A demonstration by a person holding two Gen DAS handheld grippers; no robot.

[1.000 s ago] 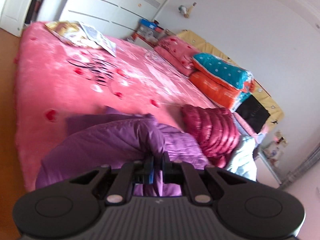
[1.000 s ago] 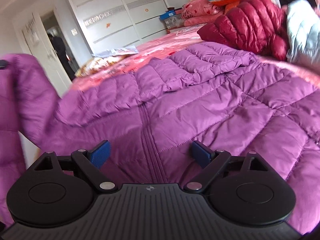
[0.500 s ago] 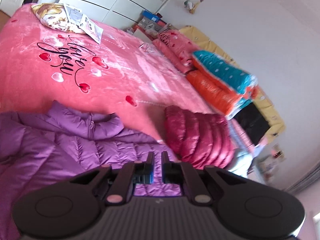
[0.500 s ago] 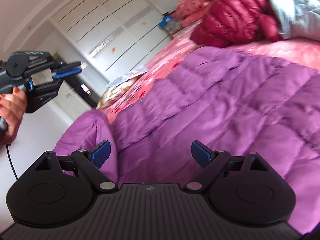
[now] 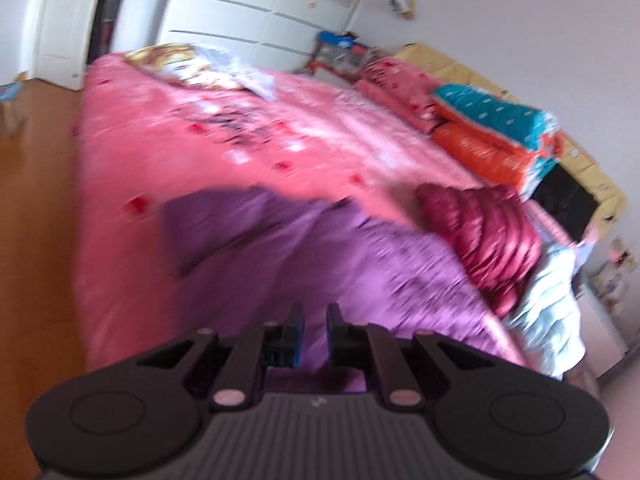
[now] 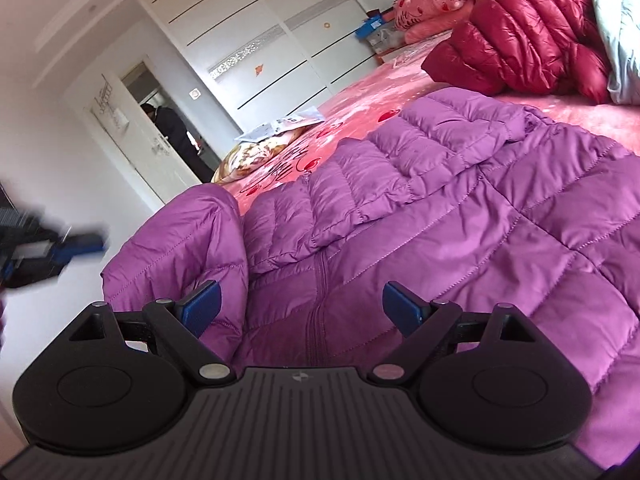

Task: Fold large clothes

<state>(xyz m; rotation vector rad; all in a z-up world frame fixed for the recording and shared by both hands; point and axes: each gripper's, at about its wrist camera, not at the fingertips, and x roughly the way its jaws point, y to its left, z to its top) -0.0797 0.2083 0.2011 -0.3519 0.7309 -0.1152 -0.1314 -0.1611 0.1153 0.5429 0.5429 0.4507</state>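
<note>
The left gripper (image 5: 314, 334) has its jaws just starting to part, a narrow slit between the pads with nothing caught in it; the purple puffer jacket (image 5: 328, 256) lies beyond and below them. The right gripper (image 6: 300, 308) has its jaws spread wide and empty, poised over the jacket's zip line near the bed's (image 6: 580, 116) near edge.

The jacket lies spread front-up across the near side of the bed, collar toward the middle, one sleeve (image 6: 180, 256) bunched and standing up at the near left edge. It looks light, puffy and springy, with a slick shell: folds will likely puff back open and a shallow pinch may slide off. Hems, cuffs and stitched seams, where the filling is thin, seem the best places to take hold, such as the cuff end of that raised sleeve.

A second ago the left jaws were clamped on a fold of purple fabric, held up off the bed. Half a second ago they were already empty, and the sleeve had dropped. Now they have begun to open, and the left view is smeared by quick motion. The right jaws have stayed wide throughout.

A dark red puffer (image 6: 532, 44) and a pale garment (image 6: 616, 36) are heaped toward the far right side.
</note>
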